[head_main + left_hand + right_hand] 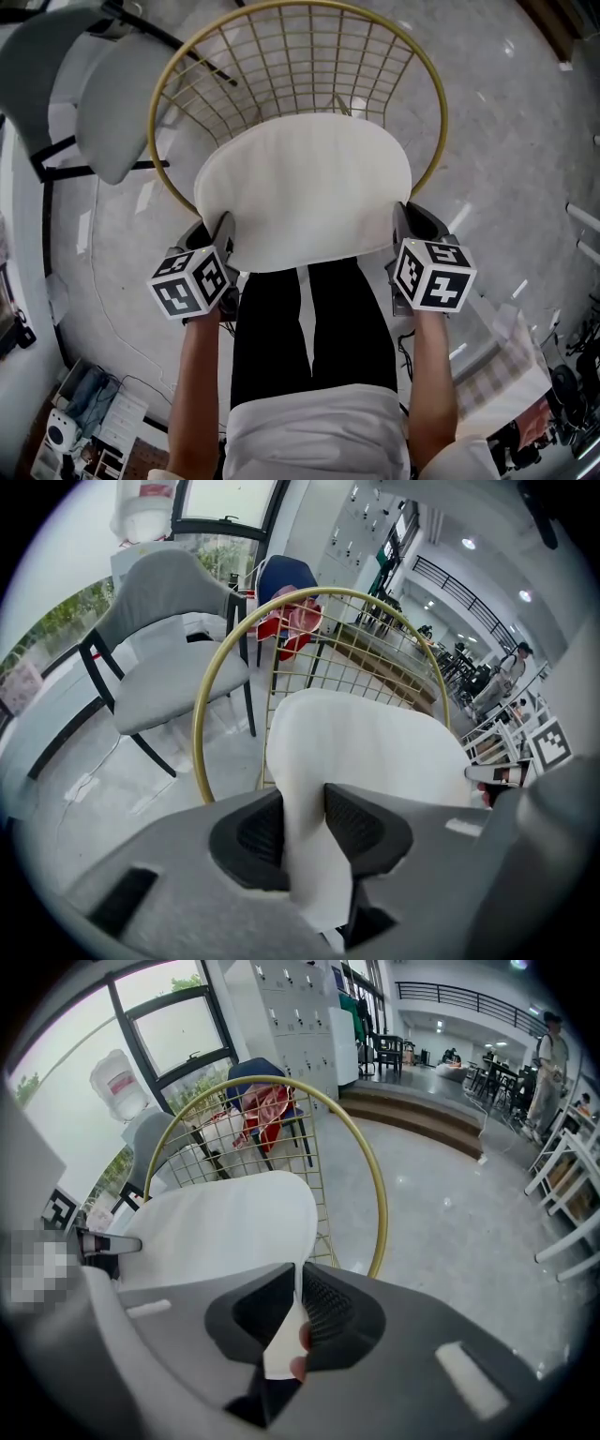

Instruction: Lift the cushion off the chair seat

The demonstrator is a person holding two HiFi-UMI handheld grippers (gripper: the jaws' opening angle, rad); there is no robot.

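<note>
White seat cushion (305, 187) over gold wire chair (281, 66), left gripper (305, 829) clamped on its thick edge, right gripper (298, 1309) pinching its thin edge

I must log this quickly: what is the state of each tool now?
Left tool: closed on the cushion, left edge.
Right tool: closed on the cushion, right edge.

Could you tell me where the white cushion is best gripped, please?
At its left and right edges, one pair of tongs per side, as the left tongs and right tongs pinch it: the cushion is wide and thin, and the wire back of the chair blocks the rear.
</note>
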